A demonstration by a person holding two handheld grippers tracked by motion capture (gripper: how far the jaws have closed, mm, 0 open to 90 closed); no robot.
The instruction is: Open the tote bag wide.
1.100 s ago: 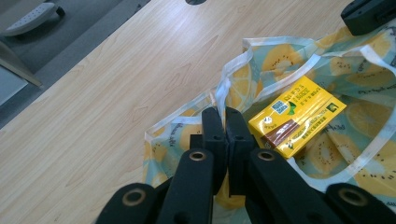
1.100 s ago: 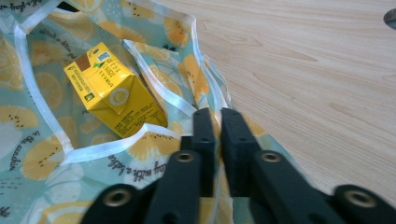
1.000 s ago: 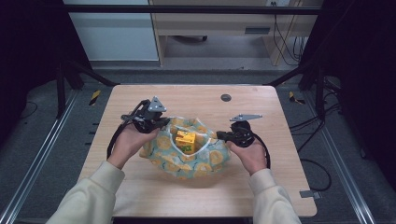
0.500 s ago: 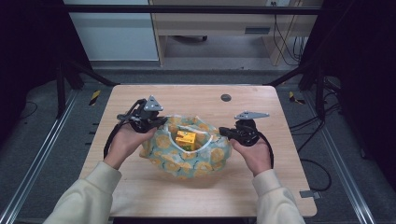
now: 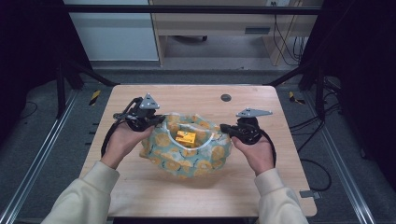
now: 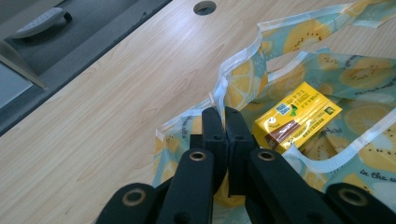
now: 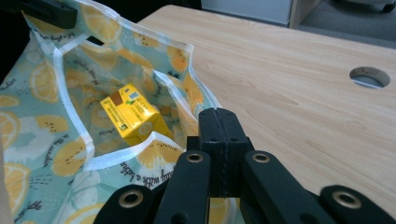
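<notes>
The cloth bag (image 5: 187,149) with lemon print lies in the middle of the table (image 5: 140,186). The left gripper (image 6: 225,122) is closed on the bag's rim at its left side — the right gripper (image 7: 219,123) pinches the opposite rim. A yellow carton (image 6: 296,116) rests inside the bag.

Bag (image 5: 187,156): pale teal fabric, orange-yellow citrus-slice print, white trim along the rim, dark script lettering. Carton (image 6: 297,117) inside: bright yellow with a brown patch and small green mark. Grippers (image 6: 224,122) (image 7: 219,122) black; table (image 5: 196,95) light wood grain.
</notes>
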